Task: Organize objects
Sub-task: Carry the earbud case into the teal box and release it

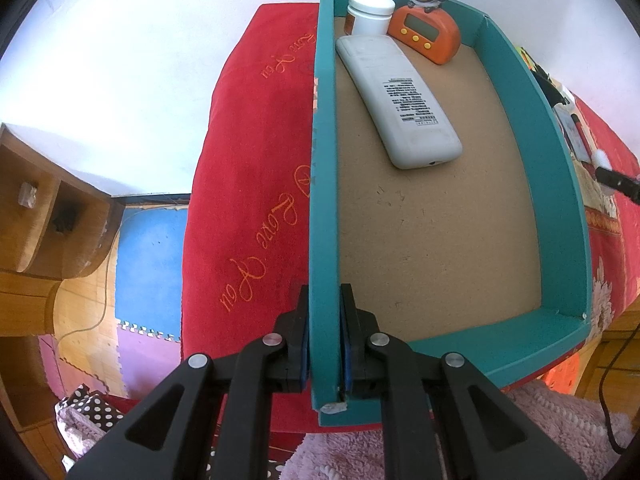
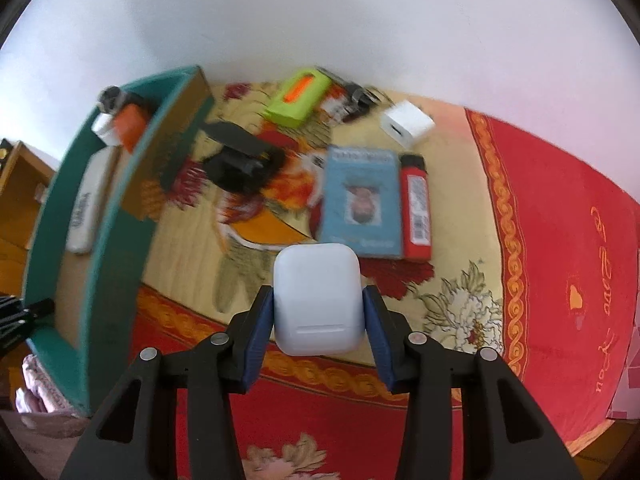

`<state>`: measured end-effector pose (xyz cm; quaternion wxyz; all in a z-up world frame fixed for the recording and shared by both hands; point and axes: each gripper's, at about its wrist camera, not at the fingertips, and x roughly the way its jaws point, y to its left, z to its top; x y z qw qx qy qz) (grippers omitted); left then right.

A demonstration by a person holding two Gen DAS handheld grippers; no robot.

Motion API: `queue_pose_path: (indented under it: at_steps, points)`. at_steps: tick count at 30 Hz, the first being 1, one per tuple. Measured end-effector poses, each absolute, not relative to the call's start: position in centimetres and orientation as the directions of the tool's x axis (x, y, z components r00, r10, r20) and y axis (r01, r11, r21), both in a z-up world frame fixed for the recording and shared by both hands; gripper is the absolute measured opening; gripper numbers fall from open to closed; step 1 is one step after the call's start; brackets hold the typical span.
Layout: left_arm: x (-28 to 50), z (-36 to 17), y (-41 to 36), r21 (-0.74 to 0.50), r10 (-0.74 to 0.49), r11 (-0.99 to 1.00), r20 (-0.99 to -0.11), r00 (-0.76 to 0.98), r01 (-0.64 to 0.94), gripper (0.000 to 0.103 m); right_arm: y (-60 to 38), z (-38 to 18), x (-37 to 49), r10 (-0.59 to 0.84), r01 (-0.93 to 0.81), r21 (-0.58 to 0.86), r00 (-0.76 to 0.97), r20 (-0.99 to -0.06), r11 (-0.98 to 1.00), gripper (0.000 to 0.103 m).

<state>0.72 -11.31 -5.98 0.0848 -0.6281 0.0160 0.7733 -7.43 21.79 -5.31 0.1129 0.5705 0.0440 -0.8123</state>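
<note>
Nearest our right-hand lens sits the smooth white rounded earbud case (image 2: 318, 300), pinched on both flanks between the blue-padded fingers of the right claw (image 2: 319, 322) and carried above the red and yellow floral bed cover (image 2: 460, 240). Our left claw (image 1: 324, 336) is clamped narrow over the near side wall of the teal cardboard box with a brown floor (image 1: 560, 200), one pad outside, one inside, steadying it. The step in hand looks like ferrying the case into that box, so we judge it wise to lift it over the teal wall, travel level, and lower onto the bare brown floor in front of the long white remote control (image 1: 396, 100), the white-lidded jar (image 1: 370, 12) and the orange digital timer with a monkey figure (image 1: 426, 30), which crowd the far end. The slick shell could slip, so the squeeze should hold until it rests. The right claw points forward and downward over the bed, with the box off to its left; the blue booklet (image 2: 362, 204) and the red lighter (image 2: 416, 208) lie just beyond it.
</note>
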Motion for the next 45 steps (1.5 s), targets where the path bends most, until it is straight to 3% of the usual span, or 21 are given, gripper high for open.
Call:
queue_pose_path:
  at_steps: [15, 29, 45]
  points:
    - [0.3, -5.8, -11.6, -0.083, 0.114, -0.984, -0.974, -0.198, -0.157, 0.009, 6.6, -0.5, -9.8, -0.345, 0.501, 0.155, -0.314, -0.884, -0.851, 0.045]
    - [0.3, -6.3, -11.9, -0.081, 0.115, -0.982, -0.972, -0.204, -0.168, 0.009, -1.7, -7.8, -13.8, -0.213, 0.545, 0.060, -0.222, -0.951, -0.836, 0.045]
    - [-0.1, -6.8, -11.7, -0.087, 0.123, -0.980, -0.972, -0.201, -0.181, 0.009, -4.6, -9.7, -13.5, -0.124, 0.561, -0.051, -0.270, -0.955, -0.826, 0.046]
